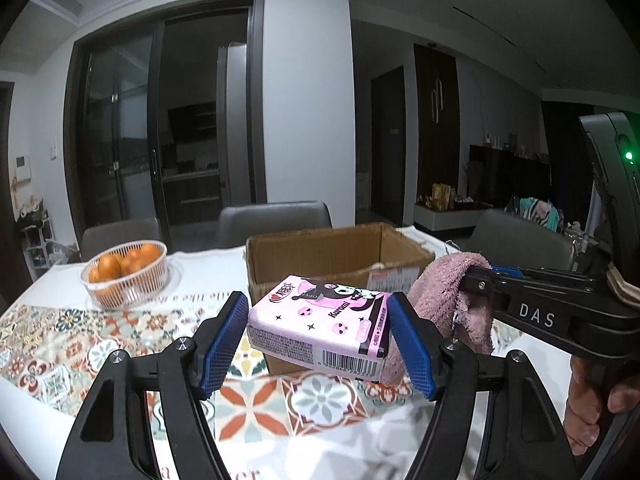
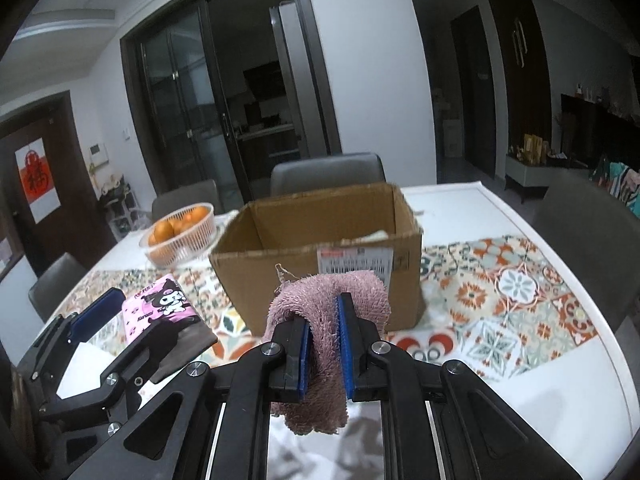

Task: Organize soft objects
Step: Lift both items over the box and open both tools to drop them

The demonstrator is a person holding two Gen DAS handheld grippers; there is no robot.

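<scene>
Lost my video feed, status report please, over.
Left claw shut on pink cartoon-print tissue pack, lifted. Right claw shut on pink terry cloth. Open brown cardboard box just ahead; nothing blocking it.

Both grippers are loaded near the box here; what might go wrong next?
1. The tissue pack sits tilted in the left gripper; it may slip out before reaching the cardboard box.
2. The pink towel hangs below the right gripper and could snag the box's front wall.
3. The grippers are close together and could collide.
</scene>
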